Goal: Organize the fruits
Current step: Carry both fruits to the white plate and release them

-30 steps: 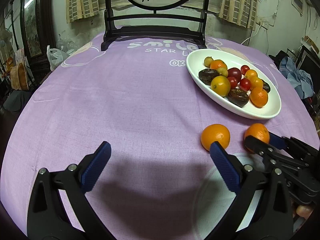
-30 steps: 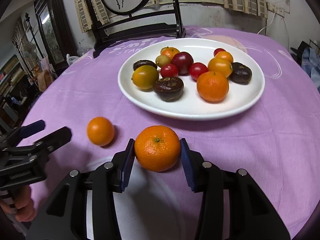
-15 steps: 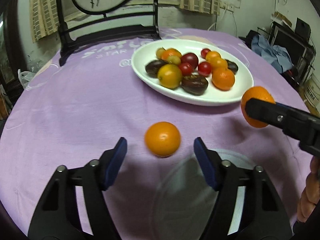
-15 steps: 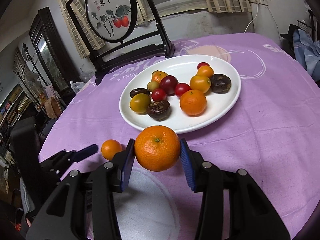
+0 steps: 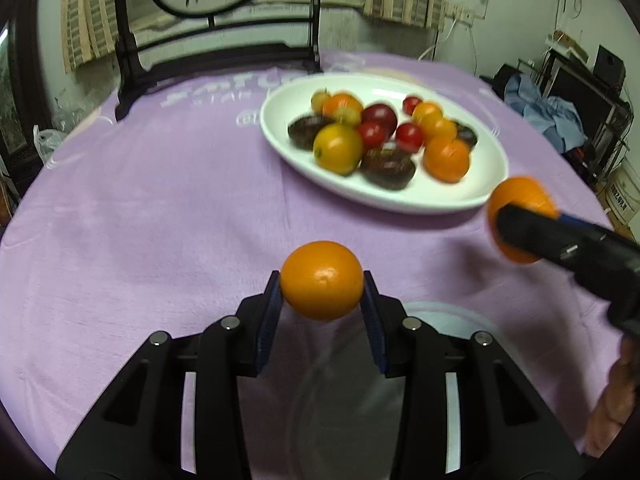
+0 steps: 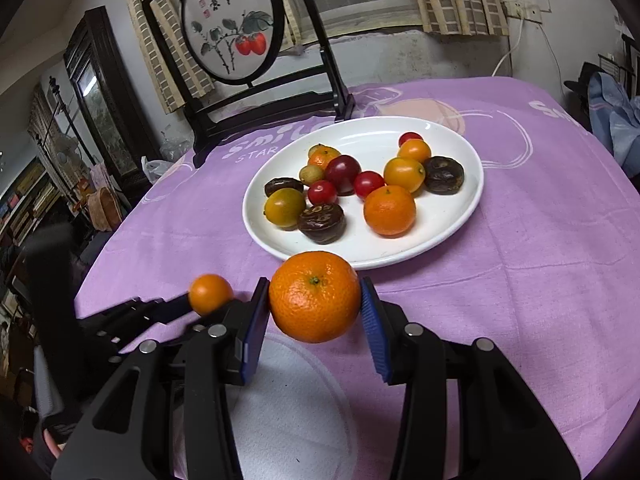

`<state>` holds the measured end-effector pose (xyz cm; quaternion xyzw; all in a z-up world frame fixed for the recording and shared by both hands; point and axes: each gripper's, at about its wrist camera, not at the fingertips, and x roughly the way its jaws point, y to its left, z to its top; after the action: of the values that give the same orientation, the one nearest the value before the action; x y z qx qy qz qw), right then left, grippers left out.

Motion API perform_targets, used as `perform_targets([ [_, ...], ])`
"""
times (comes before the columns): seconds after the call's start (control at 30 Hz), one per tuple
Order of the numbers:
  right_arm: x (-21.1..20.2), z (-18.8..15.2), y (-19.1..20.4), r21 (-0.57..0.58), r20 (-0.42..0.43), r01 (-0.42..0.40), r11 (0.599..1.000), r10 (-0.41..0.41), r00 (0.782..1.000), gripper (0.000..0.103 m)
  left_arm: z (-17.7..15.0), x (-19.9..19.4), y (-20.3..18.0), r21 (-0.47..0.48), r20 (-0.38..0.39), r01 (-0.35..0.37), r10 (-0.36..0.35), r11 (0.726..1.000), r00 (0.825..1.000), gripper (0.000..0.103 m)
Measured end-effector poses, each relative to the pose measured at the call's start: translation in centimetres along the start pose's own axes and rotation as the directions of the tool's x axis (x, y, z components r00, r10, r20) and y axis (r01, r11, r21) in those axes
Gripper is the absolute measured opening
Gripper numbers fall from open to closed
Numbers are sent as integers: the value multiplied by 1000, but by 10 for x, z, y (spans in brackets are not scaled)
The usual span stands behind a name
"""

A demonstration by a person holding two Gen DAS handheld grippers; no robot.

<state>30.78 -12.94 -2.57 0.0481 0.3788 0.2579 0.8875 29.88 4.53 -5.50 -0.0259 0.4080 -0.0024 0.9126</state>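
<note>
My left gripper (image 5: 322,300) is shut on a small smooth orange (image 5: 322,279), held over the purple tablecloth. My right gripper (image 6: 314,312) is shut on a larger tangerine (image 6: 315,296), held above the cloth just short of the white plate (image 6: 460,212). The plate holds several fruits: oranges, red tomatoes and dark brown ones. In the left wrist view the right gripper with its tangerine (image 5: 520,200) is at the right, near the plate's rim (image 5: 400,202). In the right wrist view the left gripper's orange (image 6: 210,294) is at the left.
A clear glass plate (image 6: 296,412) lies on the cloth under both grippers, also seen in the left wrist view (image 5: 440,316). A dark wooden chair (image 6: 256,92) with a round painted back stands behind the table. Clutter lines the room's right side (image 5: 560,120).
My left gripper swung toward the small orange, closed on it and lifted it. My right gripper raised its tangerine and drew back from the white plate.
</note>
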Motion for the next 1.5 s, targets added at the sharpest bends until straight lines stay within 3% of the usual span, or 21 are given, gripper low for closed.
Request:
perform_targets([
  [0.17, -10, 4, 5, -15, 43, -13, 1000, 13, 999, 45, 5, -25, -10, 23, 66, -1, 0, 1000, 998, 39],
  [0.27, -18, 18, 4, -16, 113, -6, 1000, 8, 994, 45, 15, -33, -14, 41, 84, 13, -16, 999, 996, 40],
  [0.4, -9, 48, -7, -13, 160, 30, 999, -28, 987, 45, 53, -30, -17, 53, 121, 15, -21, 998, 992, 40],
  [0.7, 56, 90, -50, 24, 103, 80, 997, -82, 991, 45, 125, 39, -20, 46, 94, -27, 23, 999, 995, 39],
  [1.0, 82, 96, -59, 4, 62, 75, 997, -75, 995, 46, 138, 85, -15, 26, 41, -32, 31, 999, 999, 40],
  [1.07, 79, 97, -57, -2, 62, 82, 997, -82, 995, 51, 137, 87, -18, 30, 39, -50, 48, 998, 998, 41],
  [1.2, 60, 97, -49, -22, 81, 84, 996, -82, 993, 51, 133, 68, -16, 18, 85, -105, 103, 994, 991, 73],
  [1.3, 37, 89, -39, -44, 91, 79, 996, -75, 993, 66, 128, 42, -8, -3, 109, -94, 94, 996, 990, 82],
  [1.4, 14, 72, -30, -74, 94, 71, 995, -64, 994, 66, 113, 7, -3, -11, 153, -130, 130, 991, 980, 96],
  [1.5, -15, 48, -21, -95, 97, 63, 993, -54, 994, 66, 87, -30, 1, -8, 185, -136, 135, 991, 973, 100],
])
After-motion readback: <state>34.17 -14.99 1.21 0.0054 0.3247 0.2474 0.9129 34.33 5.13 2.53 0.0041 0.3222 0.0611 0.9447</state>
